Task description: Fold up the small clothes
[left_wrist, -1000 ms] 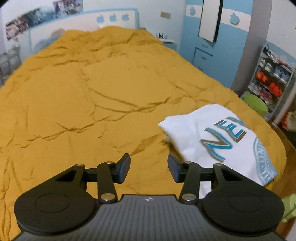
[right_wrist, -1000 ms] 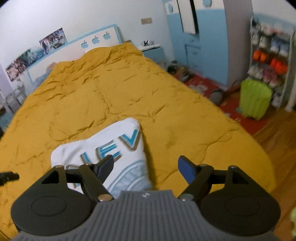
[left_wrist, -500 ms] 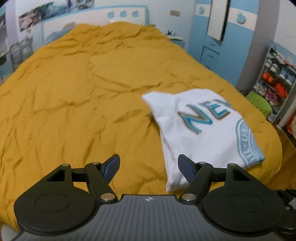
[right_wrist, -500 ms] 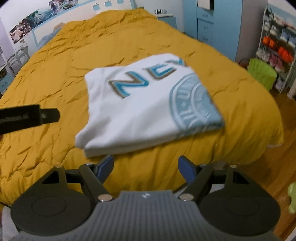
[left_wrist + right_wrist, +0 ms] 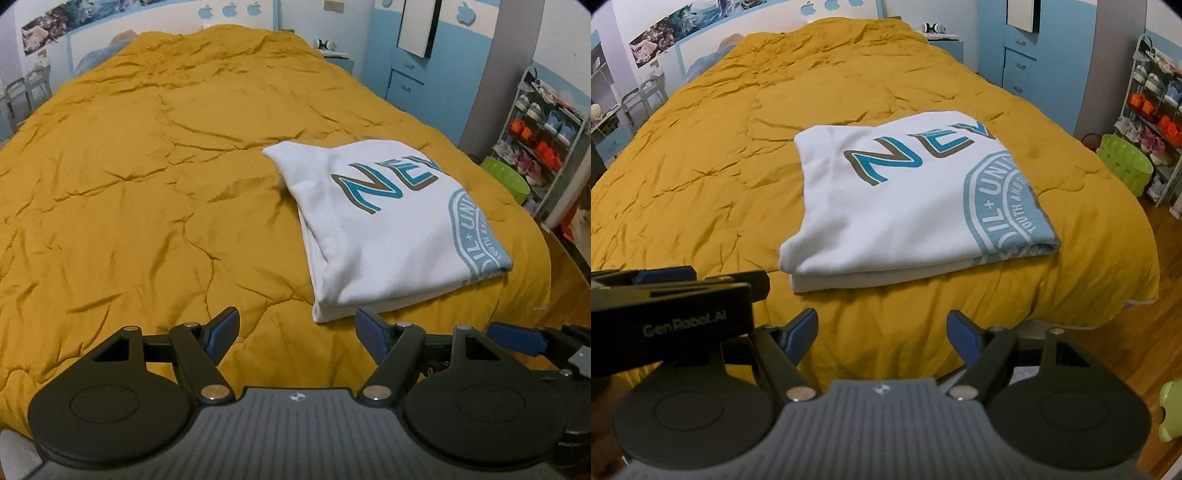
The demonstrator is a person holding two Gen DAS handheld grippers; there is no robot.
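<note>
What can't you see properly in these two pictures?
- White shirt: the word starting "NEV" runs over the fold in both views, so the rest is hidden, as is half the round badge.
- Shirt's underside: hidden by the top layer.
- Shoe rack: too small and bent at the left view's edge.
- Left gripper: partly cut off by the right view's edge.

Folded shirt (image 5: 897, 206) lies on bed (image 5: 720, 155), near its foot.

Each hand-held gripper, left gripper (image 5: 297, 334) and right gripper (image 5: 881, 335), has 2 black linkage arms with silver screws, blue-padded fingertips (image 5: 221, 328), round black discs, and a ribbed grey body; one side bears "GenRobot.AI".
</note>
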